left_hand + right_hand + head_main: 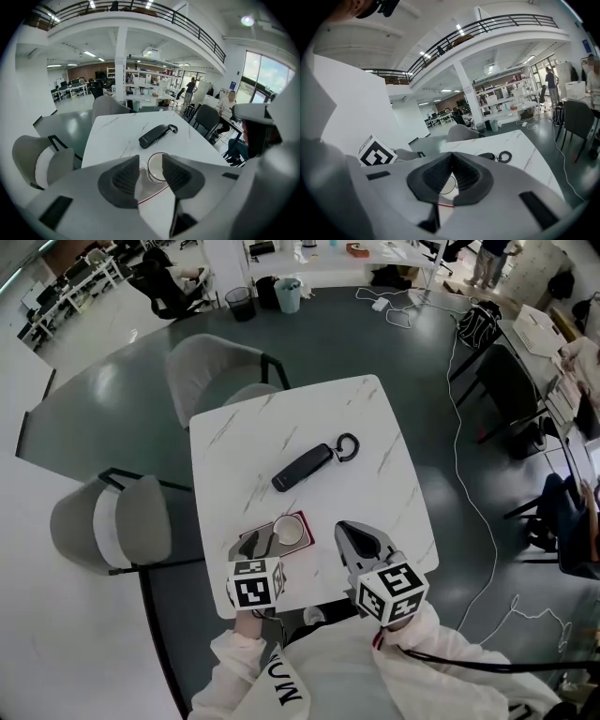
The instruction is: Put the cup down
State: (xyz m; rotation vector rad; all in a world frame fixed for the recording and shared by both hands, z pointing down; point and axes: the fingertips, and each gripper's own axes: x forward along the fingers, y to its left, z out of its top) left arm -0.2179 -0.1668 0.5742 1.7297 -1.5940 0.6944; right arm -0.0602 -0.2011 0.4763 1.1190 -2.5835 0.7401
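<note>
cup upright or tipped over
Upright: the cup stands on the red-edged mat with its round open rim facing up.

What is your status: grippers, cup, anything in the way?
Left gripper open, empty, above the cup. Right gripper shut, empty. Cup upright on red-edged mat. Black remote lies apart, not in the way.

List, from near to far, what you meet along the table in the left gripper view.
cup → black handset with a ring → grey chair beyond the table's far edge
</note>
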